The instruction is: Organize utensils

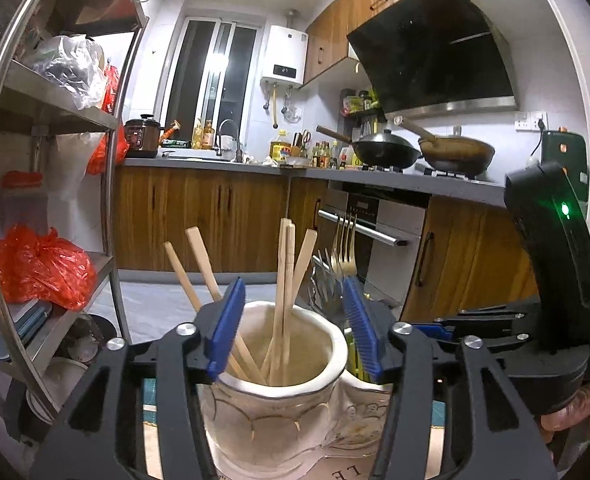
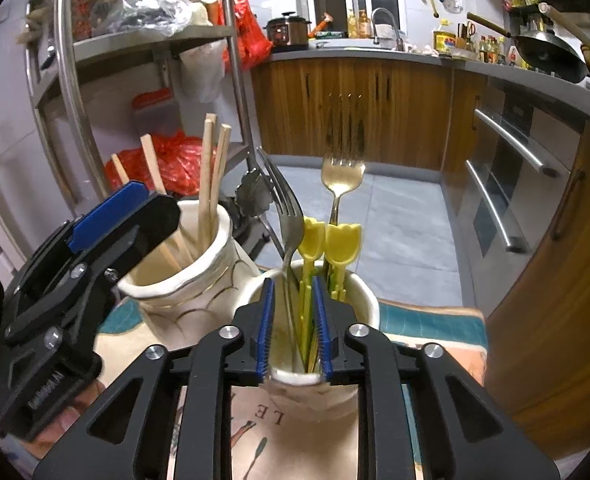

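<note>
Two cream ceramic holders stand side by side on a printed cloth. The left holder [image 1: 291, 360] [image 2: 199, 264] holds several wooden chopsticks [image 1: 285, 296]. The right holder [image 2: 355, 304] holds a silver fork [image 2: 291, 220], a gold fork [image 2: 341, 184] and two yellow tulip-topped utensils [image 2: 331, 240]. My left gripper [image 1: 295, 328] is open, its blue pads astride the chopstick holder's rim. My right gripper [image 2: 293, 320] has its pads close around the stems of the silver fork and a yellow utensil inside the right holder.
A steel shelf rack [image 1: 107, 184] with red bags stands at the left. Wooden kitchen cabinets [image 1: 215, 216], an oven [image 2: 515, 184] and a counter with woks lie beyond. The cloth [image 2: 427, 324] ends near the table's far edge.
</note>
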`<act>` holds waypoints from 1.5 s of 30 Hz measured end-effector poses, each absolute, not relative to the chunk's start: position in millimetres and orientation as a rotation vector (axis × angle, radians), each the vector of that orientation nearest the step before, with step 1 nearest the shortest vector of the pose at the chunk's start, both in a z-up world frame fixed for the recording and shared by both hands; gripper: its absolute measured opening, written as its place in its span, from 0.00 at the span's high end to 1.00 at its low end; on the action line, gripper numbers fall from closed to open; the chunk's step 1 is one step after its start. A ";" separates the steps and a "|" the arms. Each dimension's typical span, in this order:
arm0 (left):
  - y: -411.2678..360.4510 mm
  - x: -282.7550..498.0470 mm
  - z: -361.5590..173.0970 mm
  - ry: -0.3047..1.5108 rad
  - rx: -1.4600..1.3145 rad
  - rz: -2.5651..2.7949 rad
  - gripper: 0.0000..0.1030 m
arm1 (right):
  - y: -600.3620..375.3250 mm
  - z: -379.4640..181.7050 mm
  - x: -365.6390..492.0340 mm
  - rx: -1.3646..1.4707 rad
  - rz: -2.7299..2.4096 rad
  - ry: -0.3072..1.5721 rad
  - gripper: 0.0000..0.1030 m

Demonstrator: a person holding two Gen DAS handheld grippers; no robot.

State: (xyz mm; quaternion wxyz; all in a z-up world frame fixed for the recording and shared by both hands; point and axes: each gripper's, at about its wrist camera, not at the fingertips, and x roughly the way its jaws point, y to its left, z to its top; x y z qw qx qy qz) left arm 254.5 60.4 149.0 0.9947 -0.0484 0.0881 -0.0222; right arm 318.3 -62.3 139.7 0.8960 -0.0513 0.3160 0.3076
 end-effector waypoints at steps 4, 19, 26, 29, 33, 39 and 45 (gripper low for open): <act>67.5 242.9 158.8 0.167 -0.137 -0.041 0.45 | -74.1 145.1 309.8 -0.095 0.630 0.629 0.66; 80.6 183.7 163.0 0.176 -0.147 0.018 0.10 | -127.1 163.0 251.8 0.000 0.588 0.457 0.34; 74.2 163.7 158.4 0.214 -0.137 0.011 0.06 | -142.4 166.9 221.3 0.040 0.579 0.371 0.19; 70.7 153.9 155.2 0.230 -0.136 0.017 0.05 | -147.7 164.8 208.1 0.050 0.581 0.350 0.10; 68.9 143.4 150.6 0.244 -0.124 0.042 0.05 | -149.2 162.7 191.1 0.028 0.579 0.307 0.07; 67.1 132.3 148.1 0.244 -0.107 0.087 0.05 | -145.3 160.0 176.5 0.007 0.583 0.268 0.05; 60.8 128.6 151.7 0.237 -0.073 0.099 0.05 | -137.2 157.9 167.2 -0.027 0.582 0.235 0.05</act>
